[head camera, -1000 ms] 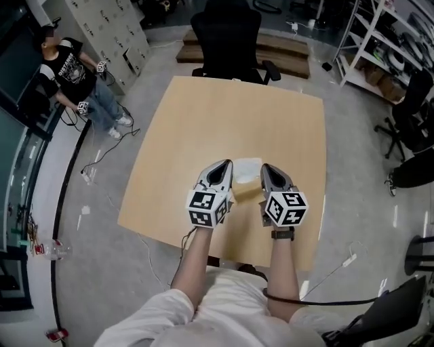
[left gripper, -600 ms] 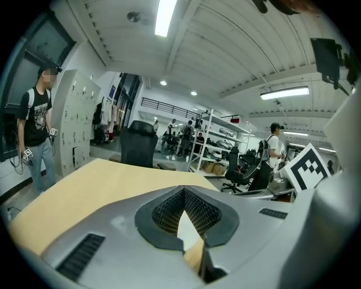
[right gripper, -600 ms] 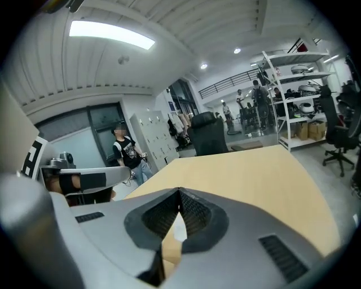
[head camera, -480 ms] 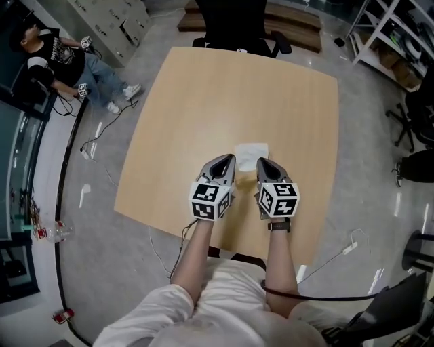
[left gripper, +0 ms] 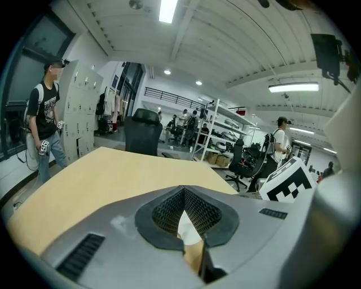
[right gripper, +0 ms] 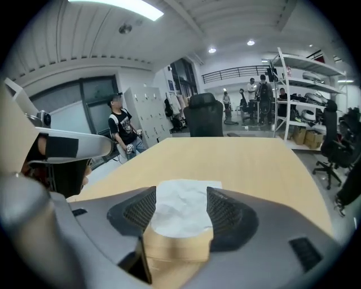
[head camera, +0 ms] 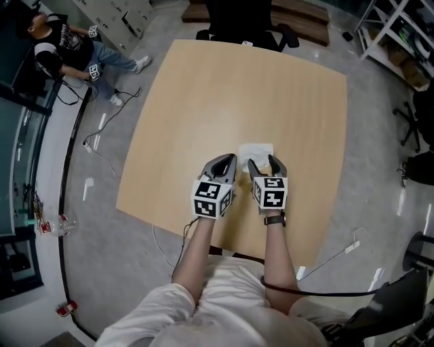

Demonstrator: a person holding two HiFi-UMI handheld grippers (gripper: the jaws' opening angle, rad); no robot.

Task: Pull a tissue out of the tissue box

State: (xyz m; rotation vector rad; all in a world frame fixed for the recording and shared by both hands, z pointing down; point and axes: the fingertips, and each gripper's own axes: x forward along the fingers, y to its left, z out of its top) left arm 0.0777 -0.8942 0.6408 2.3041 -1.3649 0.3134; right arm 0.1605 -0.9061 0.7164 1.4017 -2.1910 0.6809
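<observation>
Both grippers lowered; right gripper (head camera: 262, 161) jaws just spread wide, straddling crumpled white tissue (right gripper: 181, 211) atop tan cardboard tissue box (right gripper: 175, 254), not gripping; left gripper (head camera: 229, 158) clenched empty. Pinch likely next

A wooden table (head camera: 237, 88) on grey floor (head camera: 108, 271), black chair (head camera: 244, 17) opposite.

head view overhead, low gripper views share table (head camera: 203, 101).

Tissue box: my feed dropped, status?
Right hand-held gripper just opened, jaws straddling tissue box. Left hand-held gripper shut, alongside. Tissue not gripped. Nothing blocking.
</observation>
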